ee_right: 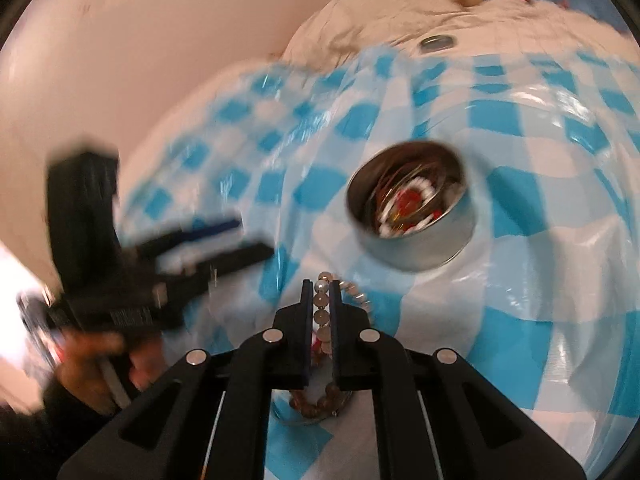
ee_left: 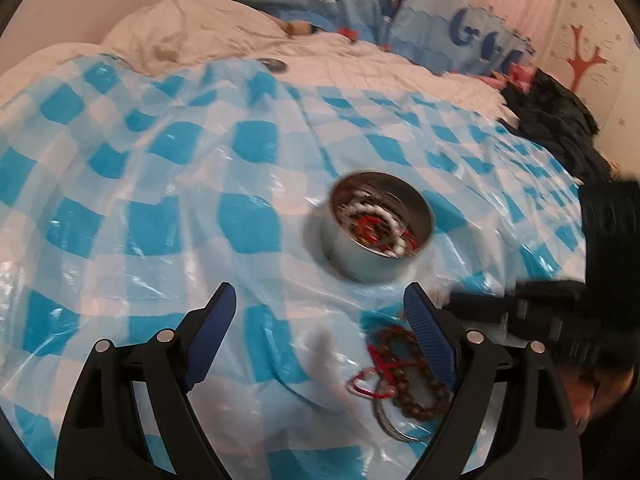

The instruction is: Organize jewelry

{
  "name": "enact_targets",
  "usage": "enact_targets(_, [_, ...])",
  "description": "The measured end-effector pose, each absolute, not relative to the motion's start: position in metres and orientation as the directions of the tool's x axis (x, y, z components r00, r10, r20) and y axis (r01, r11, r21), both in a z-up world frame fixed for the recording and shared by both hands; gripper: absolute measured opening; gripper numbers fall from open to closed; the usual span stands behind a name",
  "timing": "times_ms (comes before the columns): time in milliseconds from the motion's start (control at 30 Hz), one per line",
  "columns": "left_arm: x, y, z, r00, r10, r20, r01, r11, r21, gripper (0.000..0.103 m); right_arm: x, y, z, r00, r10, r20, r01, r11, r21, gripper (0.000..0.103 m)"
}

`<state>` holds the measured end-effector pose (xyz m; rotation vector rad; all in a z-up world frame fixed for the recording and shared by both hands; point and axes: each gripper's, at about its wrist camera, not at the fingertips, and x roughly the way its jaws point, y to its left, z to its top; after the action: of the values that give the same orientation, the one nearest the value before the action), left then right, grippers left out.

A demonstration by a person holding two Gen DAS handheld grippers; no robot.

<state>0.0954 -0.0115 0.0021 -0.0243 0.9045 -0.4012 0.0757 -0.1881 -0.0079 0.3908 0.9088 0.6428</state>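
Pinched a strand of pale grey round beads [ee_right: 321, 312] in the right tongs [ee_right: 322, 286], pressed almost together on it. Laid it lengthwise along the fingers, poking out past the tips on the far side and trailing back under the tongs on the near side. Hung just above the blue-and-white checked plastic sheet [ee_right: 500, 120] spread over the bed.

Faced the round silver metal tin [ee_right: 420, 256], set far of the tips and slightly to the right, close by but apart. Stood open-topped, already loaded with a white bead bracelet [ee_left: 374, 209], red pieces and thin wire bangles. Looked ready, by judgement, for a short carry forward and a little right, to bring the strand over the rim before letting go.

Held the left tongs [ee_left: 320, 296] spread wide, gripping nothing, above the sheet. Showed a brown wooden bead bracelet [ee_left: 416, 396] and a red cord [ee_left: 380, 364] lying just inside the right finger, on the near side of the tin. Found that pile nearer the left tongs than the right. Could not tell through the blur whether the trailing beads touched the sheet.
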Motion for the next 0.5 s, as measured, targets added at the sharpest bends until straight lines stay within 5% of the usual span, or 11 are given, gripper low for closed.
enact_targets(133, [0.086, -0.034, -0.008, 0.502, -0.367, -0.783, 0.432, 0.891, -0.141, 0.082, 0.079, -0.218, -0.001, 0.506, 0.689, -0.519, -0.268, 0.697, 0.665, 0.008])
enact_targets(500, [0.064, -0.075, -0.042, 0.378, -0.363, -0.852, 0.614, 0.787, -0.063, 0.082, 0.082, -0.233, -0.003, 0.517, 0.671, -0.531, -0.205, 0.7, 0.684, 0.008])
